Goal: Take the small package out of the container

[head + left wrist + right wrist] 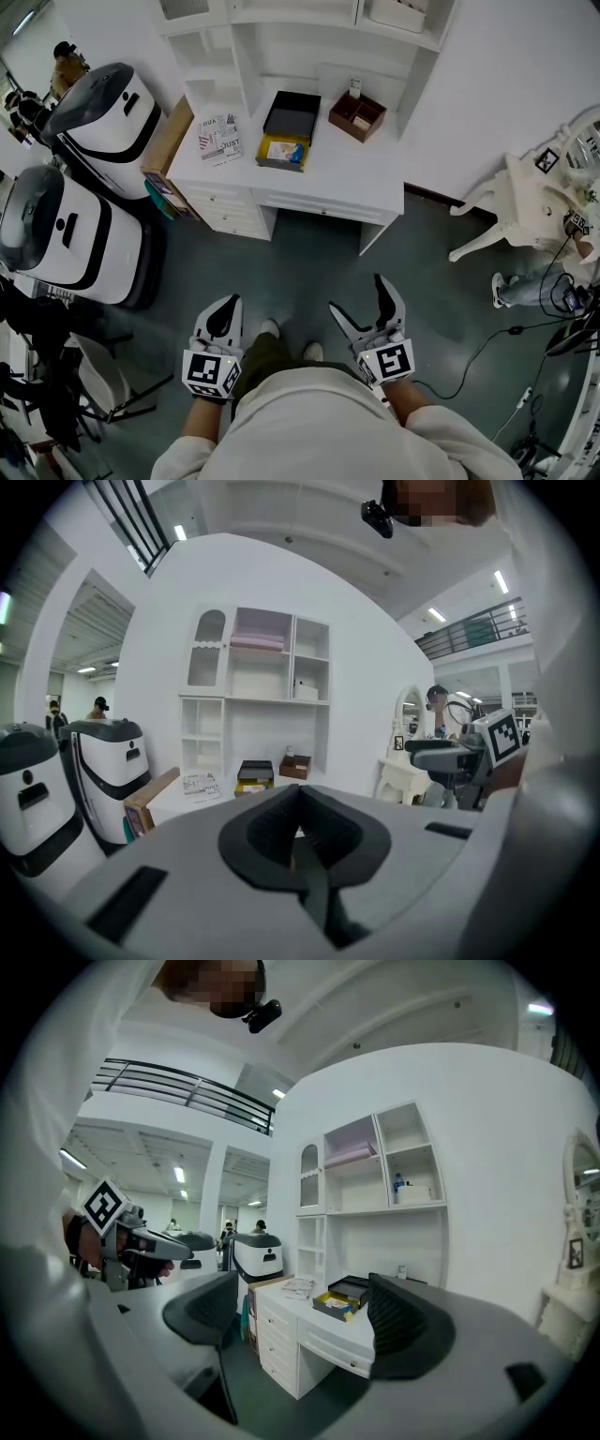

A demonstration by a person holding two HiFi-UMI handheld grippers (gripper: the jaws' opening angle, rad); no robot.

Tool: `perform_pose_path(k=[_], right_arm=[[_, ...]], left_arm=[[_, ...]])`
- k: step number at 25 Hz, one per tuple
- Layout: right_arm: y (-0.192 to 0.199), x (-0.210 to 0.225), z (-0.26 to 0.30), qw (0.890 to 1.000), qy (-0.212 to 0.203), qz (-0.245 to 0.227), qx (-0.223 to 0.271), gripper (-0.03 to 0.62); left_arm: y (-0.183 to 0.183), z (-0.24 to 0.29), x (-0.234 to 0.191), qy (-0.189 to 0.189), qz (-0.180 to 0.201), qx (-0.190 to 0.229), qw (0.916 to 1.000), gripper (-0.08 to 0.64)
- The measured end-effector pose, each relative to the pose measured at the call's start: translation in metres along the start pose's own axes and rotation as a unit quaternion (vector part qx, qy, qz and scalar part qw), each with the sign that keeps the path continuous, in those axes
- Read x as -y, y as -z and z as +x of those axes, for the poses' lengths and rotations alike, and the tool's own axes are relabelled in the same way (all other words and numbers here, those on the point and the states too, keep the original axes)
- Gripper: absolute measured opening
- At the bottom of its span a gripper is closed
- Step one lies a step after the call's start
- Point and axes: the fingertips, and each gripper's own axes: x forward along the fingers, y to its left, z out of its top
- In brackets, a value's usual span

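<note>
Head view, left to right. A printed booklet (pixel 220 138) lies at the left end of the white table (pixel 361 178). Just right of it is the container (pixel 292 113), a shallow black box with its lid raised at the back. The package (pixel 283 151) lies in the tray, flat, yellow with a blue patch; its print is too small to read. A brown box (pixel 356 114) with a divider stands well apart to the right.

Below, over the floor and well short of the table, the left hand-held gripper (pixel 228 305) has its jaws together with nothing between them. The right hand-held gripper (pixel 358 298) has its jaws spread wide and empty.

In the left gripper view the left hand-held gripper's (pixel 298 832) own body fills the lower half and cuts off the table front. The container (pixel 254 770) is a small dark shape, and the package is barely a yellow strip.

In the right gripper view the right hand-held gripper (pixel 300 1316) frames the table from the side, showing the drawers. The package (pixel 336 1301) is seen low in the open container (pixel 353 1287).
</note>
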Motion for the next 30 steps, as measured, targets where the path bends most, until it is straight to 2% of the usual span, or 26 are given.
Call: perform_pose_path(k=[4,10,22,30], right_arm=[[0.008,0.01,0.016,1.0,-0.007,0.001,-0.007,0.415],[0.008,0.027,0.076,1.0,-0.005,-0.007,-0.008,0.414],[-0.012,0.097,0.24,0.999,0.031,-0.025,-0.027,0.414],[-0.024,0.119,0.348,0.997,0.055,-0.031,-0.032,0.414]], left_arm=[[0.009,0.011,-0.011,-0.01,-0.014,-0.005,0.9998,0.008],[0.014,0.061,-0.047,-0.004,-0.026,-0.007,0.9996,0.008],[-0.037,0.201,-0.166,0.027,-0.032,-0.004,0.9991,0.008],[-0.056,0.261,-0.249,0.044,-0.03,-0.01,0.9985,0.008]])
